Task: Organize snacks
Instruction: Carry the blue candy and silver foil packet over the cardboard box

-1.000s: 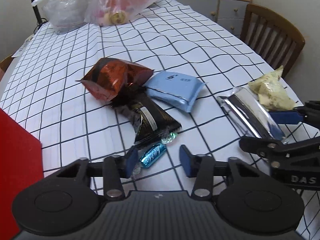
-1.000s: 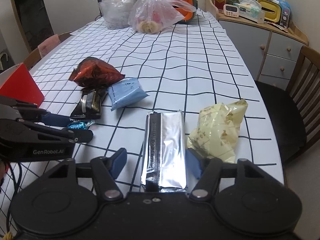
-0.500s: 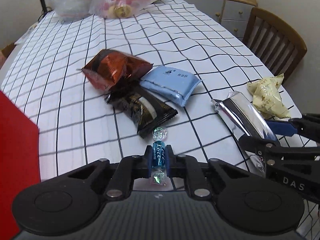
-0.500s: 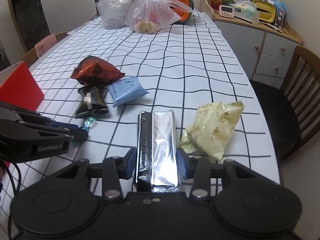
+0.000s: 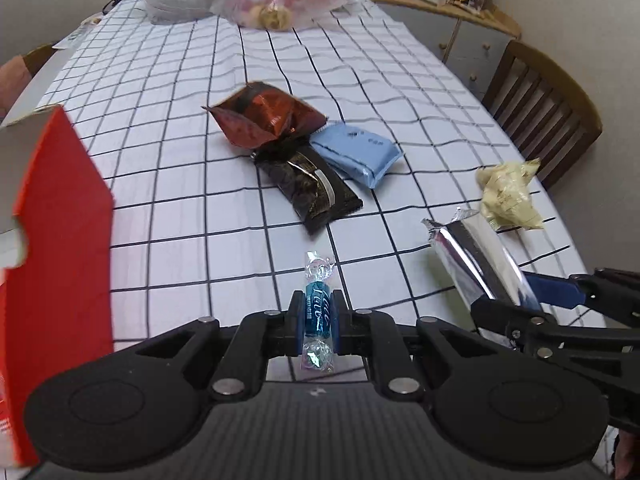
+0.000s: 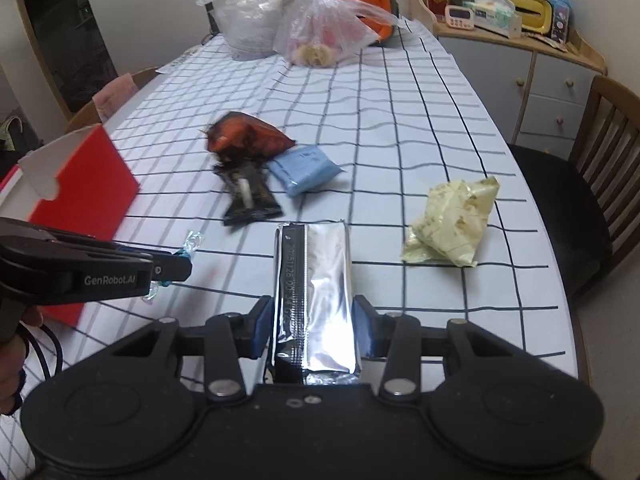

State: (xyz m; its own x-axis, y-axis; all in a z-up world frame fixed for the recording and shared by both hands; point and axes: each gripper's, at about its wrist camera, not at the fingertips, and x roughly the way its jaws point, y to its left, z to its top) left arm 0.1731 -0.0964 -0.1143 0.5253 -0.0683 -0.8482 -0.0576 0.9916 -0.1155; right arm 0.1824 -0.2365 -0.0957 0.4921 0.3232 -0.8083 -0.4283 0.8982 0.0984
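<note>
Two grippers are each clamped on a snack and held above the table (image 5: 200,128). The left gripper (image 5: 317,322) has its blue pads pressed against the sides of a blue wrapped candy (image 5: 318,312); the candy stands lengthwise between the pads, its clear twisted ends protruding front and back. In the right wrist view the same gripper enters from the left edge, with the candy's twisted end visible past its tip. The right gripper (image 6: 312,322) is closed on a silver foil packet (image 6: 312,280); the packet projects forward along the fingers, its printed seam running down the left side.

Four snacks lie on the checked tablecloth. A red-brown foil bag (image 5: 266,120) sits toward the middle of the table. A black packet (image 5: 312,186) lies just in front of it, touching or slightly overlapped by it. A light blue packet (image 5: 358,152) lies just beside both, on the right. A pale yellow bag (image 6: 452,224) lies well apart, near the right table edge.

A red cardboard box (image 5: 52,240) with an open top flap stands at the left, near the left gripper. Clear plastic bags (image 6: 296,28) rest at the far end of the table. A wooden chair (image 6: 600,168) stands at the right side, with a cabinet (image 6: 548,76) behind it.
</note>
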